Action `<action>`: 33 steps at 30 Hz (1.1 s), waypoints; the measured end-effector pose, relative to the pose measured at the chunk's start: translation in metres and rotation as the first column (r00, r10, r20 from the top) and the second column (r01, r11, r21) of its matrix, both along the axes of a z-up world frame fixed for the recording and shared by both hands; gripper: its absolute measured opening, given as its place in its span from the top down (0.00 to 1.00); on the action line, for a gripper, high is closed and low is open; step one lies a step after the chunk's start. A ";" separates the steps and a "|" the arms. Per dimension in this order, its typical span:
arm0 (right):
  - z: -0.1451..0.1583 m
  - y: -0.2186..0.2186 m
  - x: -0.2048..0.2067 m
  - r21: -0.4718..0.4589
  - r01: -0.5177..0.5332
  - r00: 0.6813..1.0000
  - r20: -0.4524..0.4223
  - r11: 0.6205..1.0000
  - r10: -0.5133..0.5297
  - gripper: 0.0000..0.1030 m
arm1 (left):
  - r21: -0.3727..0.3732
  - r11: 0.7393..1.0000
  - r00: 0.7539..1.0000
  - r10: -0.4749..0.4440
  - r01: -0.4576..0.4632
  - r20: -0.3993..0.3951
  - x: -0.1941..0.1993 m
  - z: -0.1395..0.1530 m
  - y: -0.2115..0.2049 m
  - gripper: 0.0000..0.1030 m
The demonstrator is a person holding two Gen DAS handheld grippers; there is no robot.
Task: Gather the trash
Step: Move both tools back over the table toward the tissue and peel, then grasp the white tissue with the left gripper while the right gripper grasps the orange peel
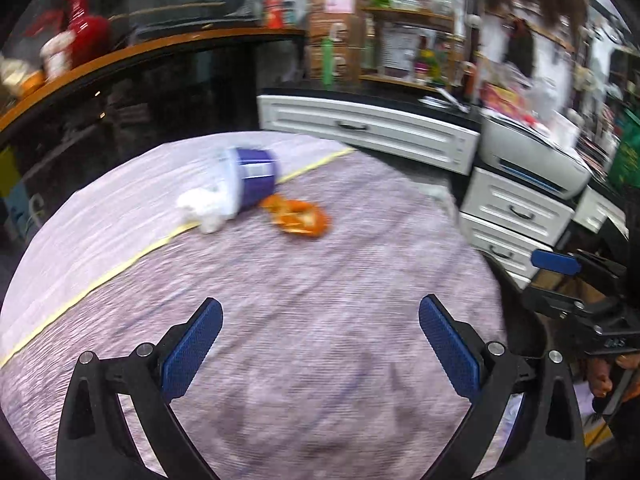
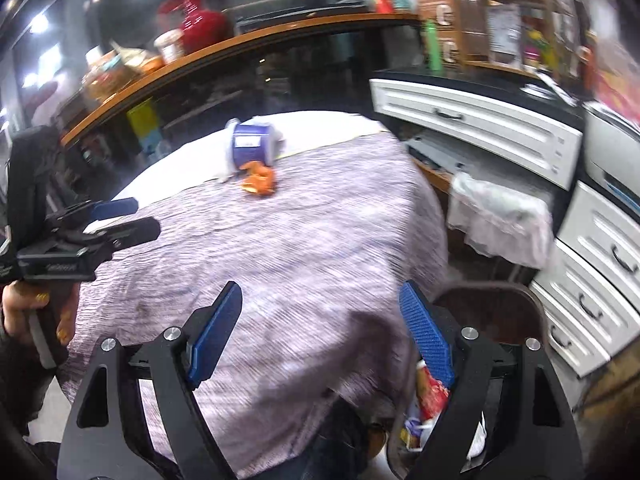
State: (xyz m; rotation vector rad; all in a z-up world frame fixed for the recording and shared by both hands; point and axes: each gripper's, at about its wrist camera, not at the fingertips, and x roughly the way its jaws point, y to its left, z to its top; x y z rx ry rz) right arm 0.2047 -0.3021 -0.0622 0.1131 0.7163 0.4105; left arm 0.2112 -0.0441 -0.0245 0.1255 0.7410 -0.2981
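Note:
A purple and white cup [image 1: 250,180] lies on its side at the far part of the table, also in the right wrist view as the cup [image 2: 252,148]. A crumpled white tissue [image 1: 202,208] lies at its left. An orange wrapper [image 1: 300,218] rests just in front of the cup, seen again as the wrapper [image 2: 260,180]. My left gripper [image 1: 320,312] hangs open and empty over the near cloth. My right gripper [image 2: 320,300] is open and empty at the table's right edge. Each gripper shows in the other's view: the right gripper [image 1: 560,276], the left gripper [image 2: 120,216].
The table carries a mauve textured cloth [image 1: 320,272] with a yellow stripe. Below the table's right edge a brown bin [image 2: 492,316] holds coloured wrappers [image 2: 432,396]. White drawers [image 2: 480,120], a printer [image 1: 532,160] and a dark glass counter [image 1: 140,92] surround the table.

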 end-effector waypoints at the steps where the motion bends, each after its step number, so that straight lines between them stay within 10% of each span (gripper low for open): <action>1: 0.001 0.006 0.004 -0.001 -0.013 1.000 -0.002 1.000 0.013 0.22 | 0.003 1.000 1.000 0.019 -0.019 -0.001 0.004 0.000 0.008 0.05; 24: 0.001 0.109 0.115 -0.090 -0.191 0.980 -0.065 0.977 0.186 0.22 | -0.130 0.955 0.957 0.245 -0.266 -0.158 0.153 -0.022 0.094 0.13; 29: -0.002 0.112 0.125 -0.093 -0.185 0.981 -0.076 0.978 0.179 0.22 | -0.113 0.959 0.957 0.238 -0.258 -0.166 0.165 -0.033 0.087 0.35; 33: -0.001 0.118 0.132 -0.121 -0.194 0.980 -0.076 0.973 0.186 0.22 | -0.163 0.955 0.957 0.218 -0.249 -0.190 0.168 -0.038 0.091 0.71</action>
